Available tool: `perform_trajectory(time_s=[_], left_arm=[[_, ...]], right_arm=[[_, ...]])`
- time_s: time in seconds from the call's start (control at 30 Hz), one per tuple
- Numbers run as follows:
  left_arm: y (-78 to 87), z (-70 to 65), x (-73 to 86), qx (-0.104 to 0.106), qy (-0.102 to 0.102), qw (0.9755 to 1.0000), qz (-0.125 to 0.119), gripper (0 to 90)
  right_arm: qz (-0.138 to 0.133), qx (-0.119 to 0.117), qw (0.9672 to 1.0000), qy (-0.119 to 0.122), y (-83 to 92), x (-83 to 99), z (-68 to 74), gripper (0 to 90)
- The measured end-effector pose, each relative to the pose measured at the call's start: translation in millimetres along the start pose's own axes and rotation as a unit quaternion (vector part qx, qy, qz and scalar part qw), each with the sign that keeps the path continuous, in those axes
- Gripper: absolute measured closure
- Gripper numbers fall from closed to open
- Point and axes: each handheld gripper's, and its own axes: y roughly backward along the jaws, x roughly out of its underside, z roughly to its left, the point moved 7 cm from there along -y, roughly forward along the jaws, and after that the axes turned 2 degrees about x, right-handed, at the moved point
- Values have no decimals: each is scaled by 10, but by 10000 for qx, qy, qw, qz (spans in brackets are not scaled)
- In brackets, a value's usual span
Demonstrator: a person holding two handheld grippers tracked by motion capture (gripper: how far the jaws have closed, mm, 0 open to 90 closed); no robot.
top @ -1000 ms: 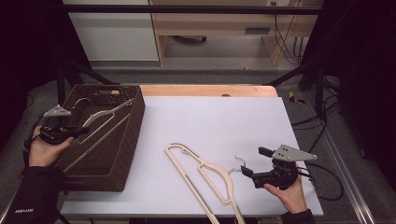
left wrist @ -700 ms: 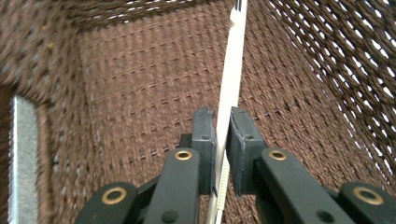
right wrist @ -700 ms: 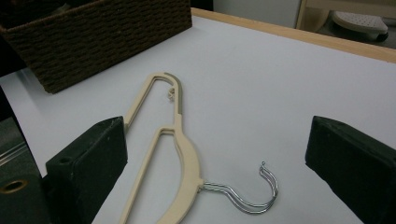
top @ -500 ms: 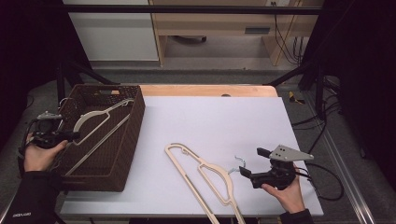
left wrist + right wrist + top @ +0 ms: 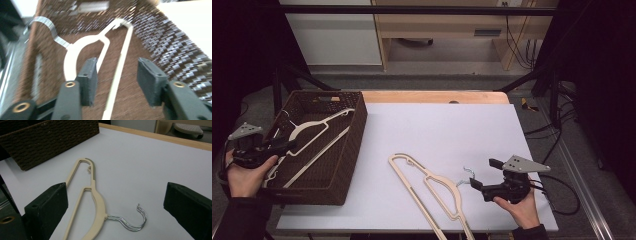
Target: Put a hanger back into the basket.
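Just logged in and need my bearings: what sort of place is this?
Probably a lab or workshop data-recording station, not a home: a white-topped table with a wicker basket and hangers, black framing overhead, loose cables on the floor, plain cabinets behind.

Left gripper (image 5: 287, 146) jaws apart; right gripper (image 5: 475, 184) jaws wide apart.

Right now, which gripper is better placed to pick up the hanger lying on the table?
Right. The right gripper sits open just beside the table hanger, facing its metal hook; the left gripper is over the basket.
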Motion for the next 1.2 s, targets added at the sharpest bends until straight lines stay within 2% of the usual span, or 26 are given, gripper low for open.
perform_trajectory(time_s=[0.03, 0.07, 0.1, 0.13, 0.17, 0.2, 0.23, 0.27, 0.3, 0.33, 0.43, 0.53, 0.57, 0.6, 0.63, 0.7, 0.73, 0.8, 0.87, 0.93, 1.03, 1.2], left_arm=[[17, -155, -48, 164, -79, 9997, -181, 405], [17, -155, -48, 164, -79, 9997, -181, 385], [20, -342, -97, 343, -184, 9986, -350, 360], [18, -437, -118, 435, -246, 9979, -420, 338], [18, -437, -118, 435, -246, 9979, -420, 313], [17, -554, -143, 597, -288, 9966, -496, 313], [16, -645, -160, 722, -304, 9953, -566, 261], [10, -802, -182, 931, -318, 9928, -679, 245], [10, -802, -182, 931, -318, 9928, -679, 224], [-4, -975, -198, 1107, -387, 9900, -777, 207], [-45, -1237, -188, 1370, -526, 9857, -829, 153], [-102, -1470, -157, 1508, -664, 9827, -841, 108], [-102, -1470, -157, 1508, -664, 9827, -841, 100], [-146, -1615, -124, 1658, -715, 9802, -808, 91], [-146, -1615, -124, 1658, -715, 9802, -808, 89], [-191, -1739, -86, 1740, -777, 9786, -781, 81], [-232, -1843, -38, 1851, -831, 9765, -731, 79], [-251, -1887, -10, 1893, -851, 9757, -709, 78], [-298, -2001, 87, 2008, -919, 9729, -680, 79], [-324, -2063, 158, 2079, -927, 9718, -615, 81], [-342, -2112, 209, 2095, -964, 9712, -593, 80], [-411, -2207, 315, 2122, -1067, 9704, -436, 80]], right_arm=[[18, 41, 10000, -45, 12, 4, 3, 57], [18, 41, 10000, -45, 12, 4, 3, 57], [50, 76, 9999, -52, 19, 15, 7, 58], [76, 74, 9999, -15, 24, 24, 7, 58], [76, 74, 9999, -15, 24, 24, 7, 58], [99, 88, 9999, -19, 26, 31, 11, 58], [152, 120, 9998, -50, 31, 46, 25, 59], [188, 138, 9997, -71, 34, 55, 29, 60], [188, 138, 9997, -71, 34, 55, 29, 60], [244, 138, 9996, -51, 44, 72, 40, 61], [318, 157, 9993, -100, 55, 99, 64, 60], [406, 160, 9990, -112, 76, 133, 96, 59], [432, 137, 9989, -82, 83, 148, 105, 59], [468, 138, 9987, -127, 86, 162, 122, 59], [502, 158, 9986, -108, 90, 178, 130, 59], [577, 146, 9982, -88, 98, 210, 151, 55], [613, 141, 9980, -80, 98, 226, 162, 53], [672, 133, 9976, -99, 100, 255, 191, 53], [721, 136, 9972, -127, 102, 284, 218, 58], [781, 144, 9968, -132, 101, 316, 244, 64], [899, 131, 9958, -149, 110, 359, 277, 77], [1305, 185, 9912, -67, 101, 525, 379, 121]])
